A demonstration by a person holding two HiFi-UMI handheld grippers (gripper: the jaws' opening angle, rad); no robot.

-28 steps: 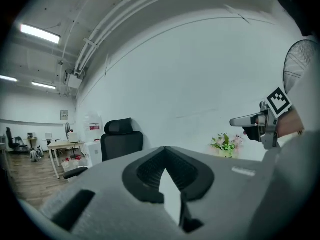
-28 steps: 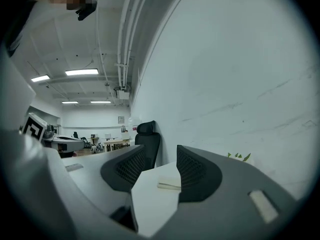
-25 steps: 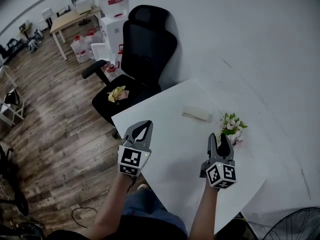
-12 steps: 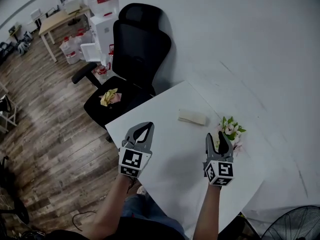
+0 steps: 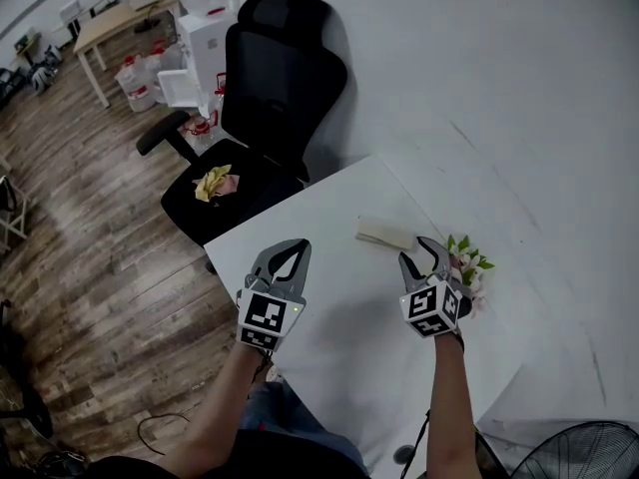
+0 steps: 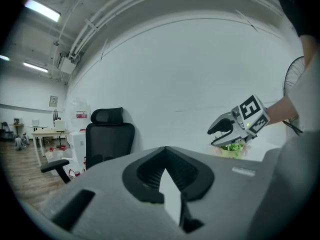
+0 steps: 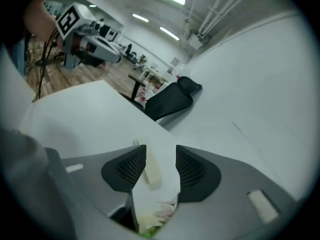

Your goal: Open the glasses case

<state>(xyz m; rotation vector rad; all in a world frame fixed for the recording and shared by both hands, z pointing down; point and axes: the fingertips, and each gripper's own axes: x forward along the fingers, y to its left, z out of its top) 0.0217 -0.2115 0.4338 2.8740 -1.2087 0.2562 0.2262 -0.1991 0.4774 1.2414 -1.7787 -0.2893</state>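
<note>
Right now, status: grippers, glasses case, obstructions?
Left gripper shut, empty. Right gripper open, aimed at pale cream glasses case, untouched on white table. Pink potted flowers beside that gripper.

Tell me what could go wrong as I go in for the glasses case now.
1. The flowers sit right beside the right gripper, whose jaws are open and aimed at the glasses case; a sideways swing could knock them over.
2. The case lies loose on the table, and the left gripper is shut and well short of it, so a one-sided push may just slide it instead of opening it.
</note>
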